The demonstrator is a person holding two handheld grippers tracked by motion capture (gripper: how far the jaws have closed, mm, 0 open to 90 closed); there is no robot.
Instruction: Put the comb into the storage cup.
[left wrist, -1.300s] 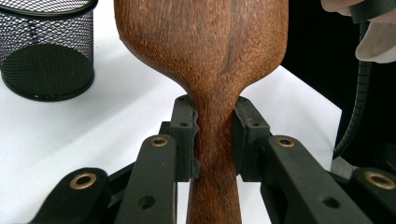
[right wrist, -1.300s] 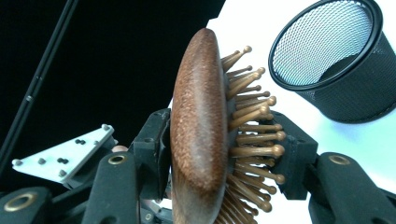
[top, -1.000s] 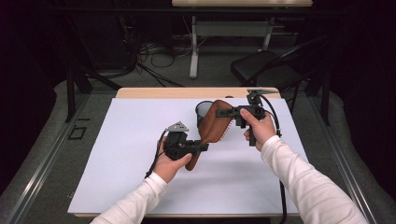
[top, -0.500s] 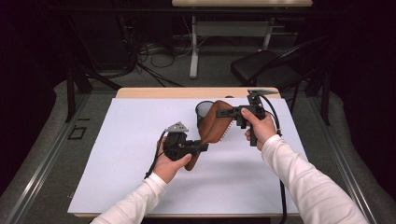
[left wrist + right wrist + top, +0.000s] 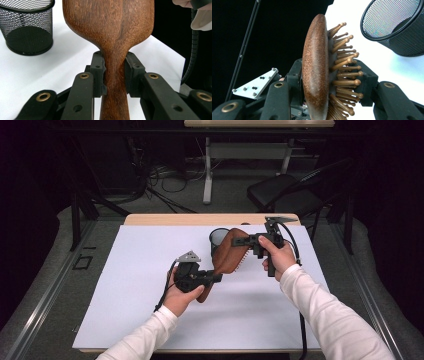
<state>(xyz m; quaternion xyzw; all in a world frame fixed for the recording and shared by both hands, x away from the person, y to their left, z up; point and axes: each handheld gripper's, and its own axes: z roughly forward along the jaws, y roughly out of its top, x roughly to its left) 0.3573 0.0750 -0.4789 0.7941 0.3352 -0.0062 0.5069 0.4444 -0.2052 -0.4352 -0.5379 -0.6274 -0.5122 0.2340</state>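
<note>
Both grippers hold our wooden hairbrush (image 5: 229,257) above the table — left gripper (image 5: 216,278) clamped on its narrow handle, right gripper (image 5: 250,240) pinching its head across back and pegs — stiff, light, smooth-backed, so we judge the handle's neck the surest hold.

L gripper (image 5: 216,278) & R gripper (image 5: 248,240): jaws clamped.

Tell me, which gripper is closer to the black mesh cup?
Right. The right gripper clamps the wooden hairbrush head just beside the mesh cup; the left gripper clamps the handle, farther toward the person.
</note>
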